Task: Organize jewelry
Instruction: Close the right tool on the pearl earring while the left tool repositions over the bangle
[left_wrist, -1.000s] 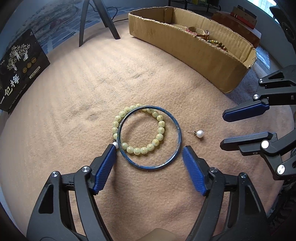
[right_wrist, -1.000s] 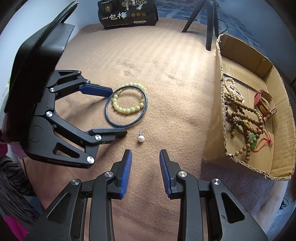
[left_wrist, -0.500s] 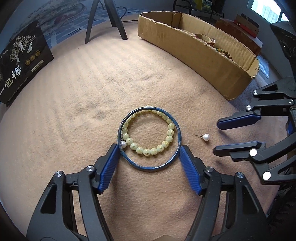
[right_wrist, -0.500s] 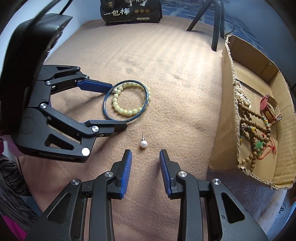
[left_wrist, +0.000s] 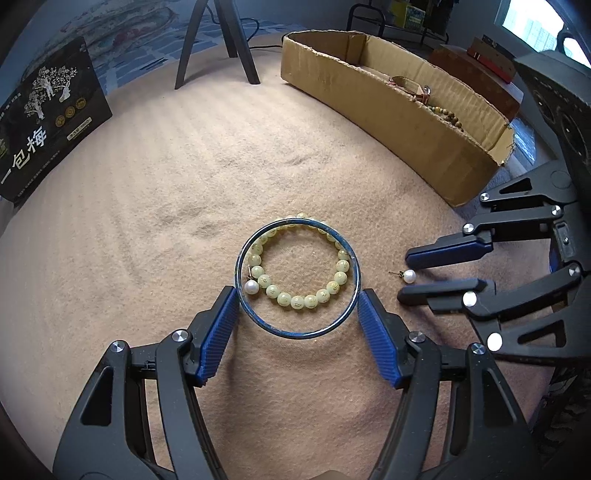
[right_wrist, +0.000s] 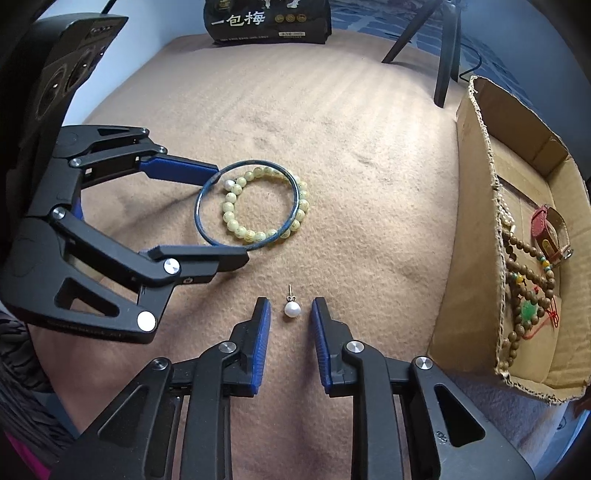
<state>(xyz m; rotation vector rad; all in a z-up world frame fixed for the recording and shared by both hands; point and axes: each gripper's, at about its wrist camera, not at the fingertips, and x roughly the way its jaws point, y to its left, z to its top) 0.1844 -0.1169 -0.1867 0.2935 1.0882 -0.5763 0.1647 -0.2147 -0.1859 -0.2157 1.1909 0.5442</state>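
Observation:
A blue bangle (left_wrist: 297, 277) lies on the tan cloth with a pale green bead bracelet (left_wrist: 304, 297) inside it and a pearl earring (left_wrist: 251, 286) at its left inner edge. My left gripper (left_wrist: 297, 295) is open, its fingertips touching the bangle's left and right sides. The bangle also shows in the right wrist view (right_wrist: 246, 201). A second pearl earring (right_wrist: 292, 308) lies between the open fingers of my right gripper (right_wrist: 291, 308), not touched. That earring and the right gripper (left_wrist: 439, 273) show at the right in the left wrist view.
A cardboard box (right_wrist: 476, 236) with wooden bead strings (right_wrist: 524, 273) and a red strap watch (right_wrist: 550, 236) stands to the right, also in the left wrist view (left_wrist: 388, 110). A black printed bag (left_wrist: 40, 125) and tripod legs (left_wrist: 221, 40) stand at the back.
Both grippers moved forward and down. The left fingers now bracket and touch the bangle; the right fingers now straddle the loose pearl earring.

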